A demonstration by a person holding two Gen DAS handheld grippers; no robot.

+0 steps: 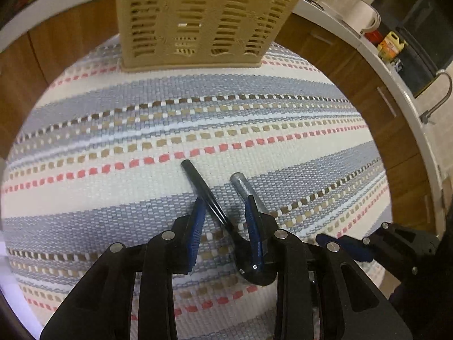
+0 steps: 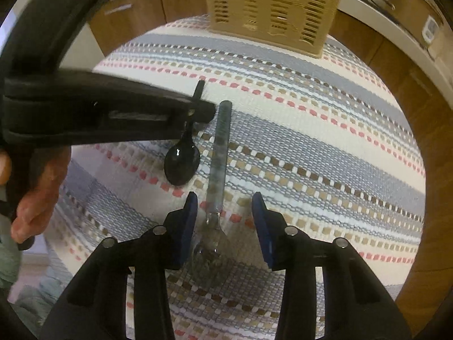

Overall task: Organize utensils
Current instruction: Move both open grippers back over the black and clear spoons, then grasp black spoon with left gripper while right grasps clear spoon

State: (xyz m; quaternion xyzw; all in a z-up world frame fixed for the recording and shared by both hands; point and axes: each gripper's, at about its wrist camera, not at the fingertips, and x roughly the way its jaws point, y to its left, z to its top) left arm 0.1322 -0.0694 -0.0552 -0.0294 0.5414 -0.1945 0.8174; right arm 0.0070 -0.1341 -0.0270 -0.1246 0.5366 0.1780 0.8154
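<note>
Two spoons lie side by side mid-mat on the striped mat (image 1: 198,119), handles toward the slotted caddy (image 1: 198,19) at its far edge. Left gripper (image 1: 226,221) fingers straddle the black spoon (image 2: 182,161), gap visible, not clamped. Right gripper (image 2: 223,221) fingers are apart around the clear spoon (image 2: 219,153). Advice: close at each neck, lift level, keep the grippers apart.
</note>
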